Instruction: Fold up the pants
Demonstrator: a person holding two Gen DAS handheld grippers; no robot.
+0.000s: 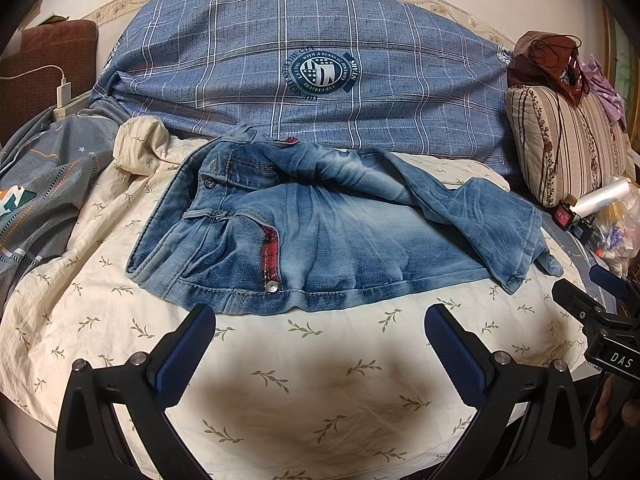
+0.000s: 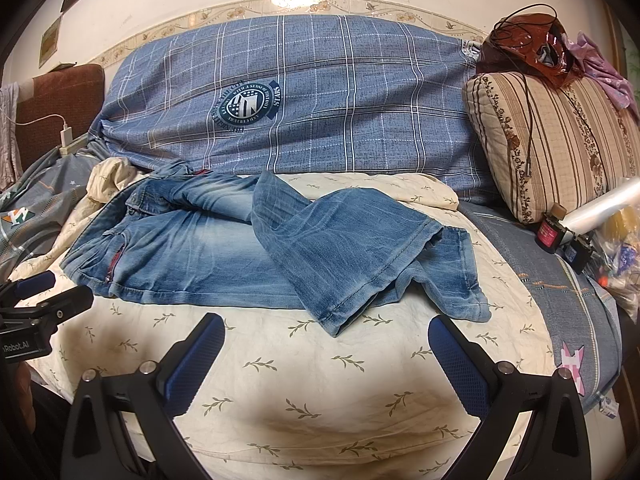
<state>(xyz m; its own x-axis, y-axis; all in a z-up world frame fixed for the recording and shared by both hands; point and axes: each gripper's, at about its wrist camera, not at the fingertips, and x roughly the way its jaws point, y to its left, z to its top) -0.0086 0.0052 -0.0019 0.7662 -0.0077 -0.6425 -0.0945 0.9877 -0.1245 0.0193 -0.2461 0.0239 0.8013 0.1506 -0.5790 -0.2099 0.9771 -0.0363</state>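
Faded blue jeans (image 1: pixel 320 236) lie across a cream leaf-print quilt (image 1: pixel 304 380), waist to the left, legs to the right, the upper leg crumpled over the lower one. They also show in the right wrist view (image 2: pixel 248 256), with the leg hems at the right (image 2: pixel 460 280). My left gripper (image 1: pixel 320 322) is open and empty, just in front of the jeans' near edge below the pocket. My right gripper (image 2: pixel 326 334) is open and empty, just in front of the leg hems. Each gripper shows at the edge of the other's view: the right gripper (image 1: pixel 592 300) and the left gripper (image 2: pixel 52 292).
A large blue plaid pillow (image 1: pixel 320 76) lies behind the jeans. A striped floral cushion (image 2: pixel 560 136) with a brown bag on top stands at the right, with small bottles and a plastic roll (image 2: pixel 600 204) beside it. A grey-blue blanket (image 1: pixel 36 200) and a charger (image 1: pixel 64 96) are at the left.
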